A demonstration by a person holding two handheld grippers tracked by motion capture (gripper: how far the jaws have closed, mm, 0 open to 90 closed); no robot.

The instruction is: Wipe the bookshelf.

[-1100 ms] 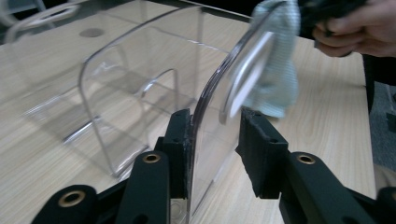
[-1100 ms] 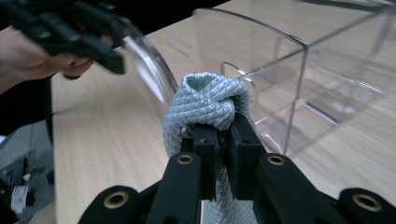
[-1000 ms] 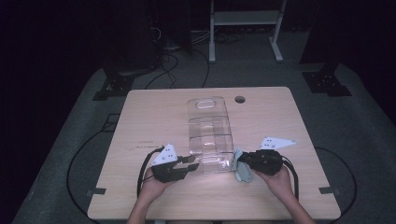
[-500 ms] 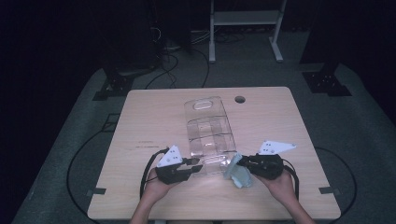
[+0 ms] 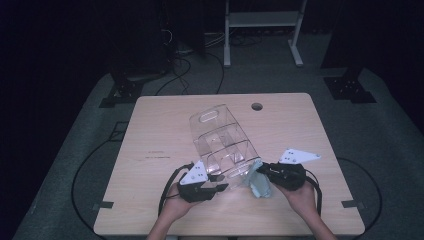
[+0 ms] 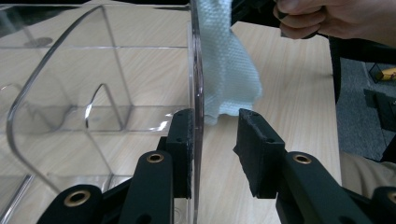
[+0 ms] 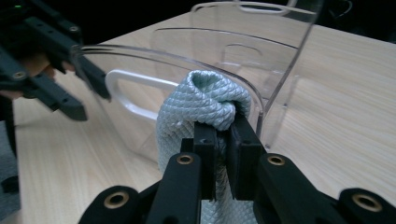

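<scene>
Clear plastic organiser (image 5: pixel 222 142) lies on the worktop (image 5: pixel 150 130), running aslant from the middle down toward the near edge, its handle cut-out at the far end, and you have a tool at each of its near corners. From the high view, your left tool (image 5: pixel 220 186) sits at the organiser's near-left corner, close to the worktop's near edge, grey plate on top, cable curling behind your hand. Your right tool (image 5: pixel 256 172) is at the near-right corner, and a pale blue cloth (image 5: pixel 261 186) hangs from it, bunched against the clear wall.

Over to the left gripper view: your left tool (image 6: pixel 215 140) has the organiser's clear wall (image 6: pixel 195 70) standing between its pads. The left pad (image 6: pixel 184 140) lies flat against that wall; the right pad stands off it with a gap, so the wall is straddled, touched on one side, and the pictures do not show a squeeze from both. The cloth (image 6: pixel 224 70) hangs just past the wall, and your other hand (image 6: pixel 327 18) is at the top right, well toward the worktop's side edge.

Now the right gripper view: your right tool (image 7: pixel 223 135) is clamped tight on the cloth (image 7: pixel 205 98), a fold bulging above the pads. That fold presses up against the organiser's curved clear rim (image 7: pixel 187 58). Your left tool (image 7: pixel 56 88) is off at the left, on the same rim.
</scene>
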